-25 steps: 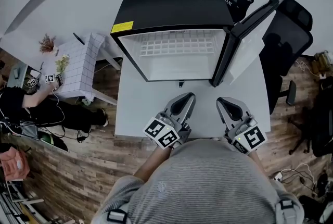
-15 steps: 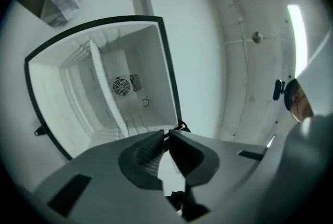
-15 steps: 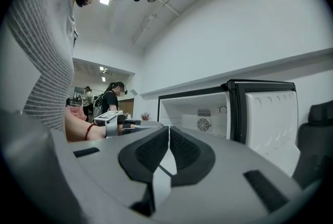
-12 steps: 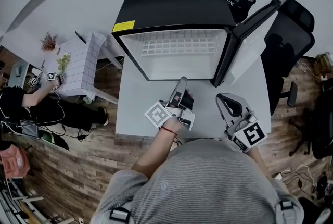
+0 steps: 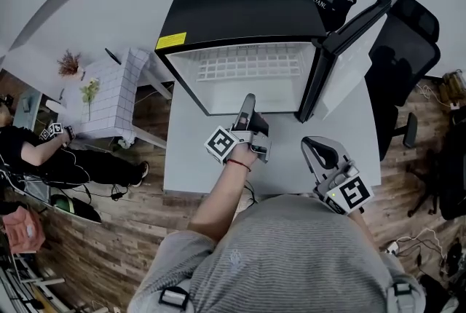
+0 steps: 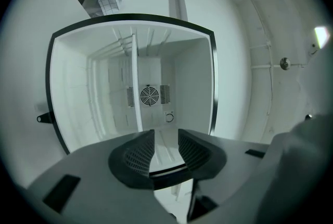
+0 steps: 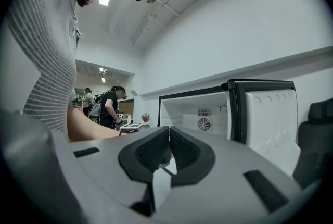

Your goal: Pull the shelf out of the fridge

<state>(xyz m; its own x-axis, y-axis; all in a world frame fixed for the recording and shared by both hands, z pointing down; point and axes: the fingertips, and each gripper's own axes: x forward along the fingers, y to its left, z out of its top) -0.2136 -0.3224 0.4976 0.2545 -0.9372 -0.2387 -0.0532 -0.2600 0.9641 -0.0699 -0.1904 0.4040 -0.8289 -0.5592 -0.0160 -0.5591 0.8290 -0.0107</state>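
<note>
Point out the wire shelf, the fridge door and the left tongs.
wire shelf (image 5: 251,70), head view, middle of the white grid.
fridge door (image 5: 348,71), head view, white inner liner.
left tongs (image 6: 166,138), left gripper view, gap midway between the open tips.

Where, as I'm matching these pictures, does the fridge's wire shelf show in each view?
Head view: shelf upper centre, inside the fridge.
Left gripper view: left of centre, a vertical bar.
Right gripper view: cannot be made out.
Shared landmark: fridge's black front frame.
</note>
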